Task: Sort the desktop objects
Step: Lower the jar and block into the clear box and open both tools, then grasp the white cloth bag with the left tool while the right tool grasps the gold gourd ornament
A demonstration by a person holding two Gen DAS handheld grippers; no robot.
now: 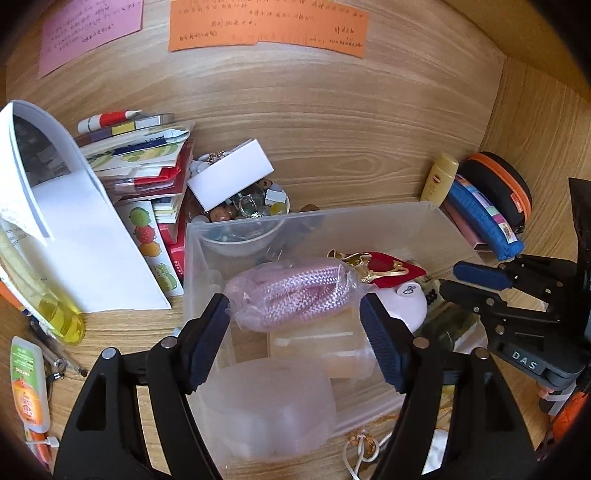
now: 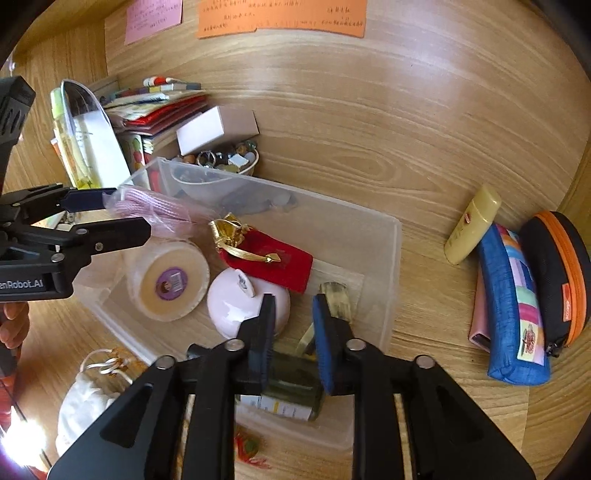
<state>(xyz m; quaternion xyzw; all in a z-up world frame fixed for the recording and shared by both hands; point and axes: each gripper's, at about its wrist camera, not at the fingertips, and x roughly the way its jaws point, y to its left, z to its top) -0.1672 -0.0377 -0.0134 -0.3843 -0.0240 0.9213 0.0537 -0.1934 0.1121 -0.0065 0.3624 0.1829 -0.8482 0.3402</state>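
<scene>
A wood-grain bench (image 2: 369,147) meets a matching wooden back wall bearing an orange note (image 1: 266,26) and a pink note (image 1: 88,33). On it stands a clear plastic bin (image 2: 384,266). The left gripper (image 1: 295,325) has its jaws spread wide on either side of a wrapped coil of pink cord (image 1: 291,291) lying in the bin, pads not pressing it. The right gripper (image 2: 293,332) hangs over the bin's near corner, jaws slightly apart, above a dark green bottle (image 2: 291,391). Beyond them lie a red pouch (image 2: 273,266) and a pink round case (image 2: 236,306); a blue pencil case (image 2: 513,306) rests well right of the right jaws.
</scene>
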